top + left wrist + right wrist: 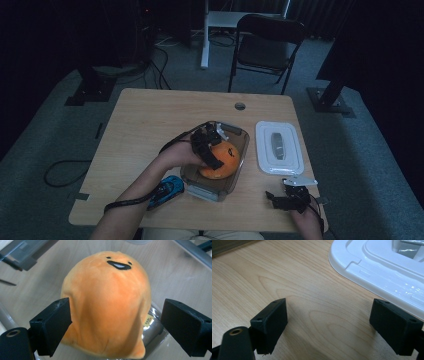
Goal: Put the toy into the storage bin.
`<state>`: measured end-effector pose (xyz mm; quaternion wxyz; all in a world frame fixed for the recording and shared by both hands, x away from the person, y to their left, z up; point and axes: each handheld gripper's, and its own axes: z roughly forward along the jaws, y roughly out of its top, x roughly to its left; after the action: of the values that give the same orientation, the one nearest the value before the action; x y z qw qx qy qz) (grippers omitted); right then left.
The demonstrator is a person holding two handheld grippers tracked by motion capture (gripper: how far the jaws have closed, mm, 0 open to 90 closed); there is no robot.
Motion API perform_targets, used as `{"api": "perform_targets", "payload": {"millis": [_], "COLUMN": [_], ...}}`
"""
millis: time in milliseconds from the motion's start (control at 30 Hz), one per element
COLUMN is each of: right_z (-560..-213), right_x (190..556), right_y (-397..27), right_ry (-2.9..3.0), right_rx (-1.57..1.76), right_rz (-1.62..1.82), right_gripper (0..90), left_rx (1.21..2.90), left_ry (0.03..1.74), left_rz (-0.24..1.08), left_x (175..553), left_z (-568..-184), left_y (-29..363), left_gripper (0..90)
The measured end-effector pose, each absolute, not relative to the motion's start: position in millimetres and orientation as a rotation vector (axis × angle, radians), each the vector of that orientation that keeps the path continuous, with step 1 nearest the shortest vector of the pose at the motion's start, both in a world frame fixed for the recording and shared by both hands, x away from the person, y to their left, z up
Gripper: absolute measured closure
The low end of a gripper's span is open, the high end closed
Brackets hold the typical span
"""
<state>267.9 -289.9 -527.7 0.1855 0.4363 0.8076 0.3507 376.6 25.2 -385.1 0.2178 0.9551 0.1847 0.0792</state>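
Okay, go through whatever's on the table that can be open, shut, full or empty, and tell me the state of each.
Clear plastic container: open, lid off, holding the toy.
Orange round plush toy: inside the container, released.
White plastic lid: lying on the table, right of the container.
Left gripper: open, straddling the toy.
Right gripper: open, empty.

High view: dim overall, room beyond the table point(150, 115) near black; the tabletop is the one moderately lit area, picture soft and low in contrast. Right of the container point(239, 150), the white lid point(278, 147) is the brightest patch. Left gripper view: well lit and fairly sharp on the orange plush toy point(107, 302), whose colour reads evenly (no blown highlights); near jaws slightly soft. Right gripper view: bright, wood grain crisp; small glare spots on the lid's glossy rim; soft jaw shadows on the wood.
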Motion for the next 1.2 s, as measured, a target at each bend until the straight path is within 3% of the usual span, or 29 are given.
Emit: {"api": "perform_targets", "payload": {"millis": [1200], "right_z": [-528], "right_x": [268], "right_y": [-290], "right_ry": [2.267], "right_rx": [1.239], "right_rz": [0.982], "right_gripper": [14.3], "left_rx": [2.466], "left_ry": [0.572], "left_rz": [0.274], "left_x": [335], "left_z": [-376], "left_y": [114], "left_gripper": [10.5]}}
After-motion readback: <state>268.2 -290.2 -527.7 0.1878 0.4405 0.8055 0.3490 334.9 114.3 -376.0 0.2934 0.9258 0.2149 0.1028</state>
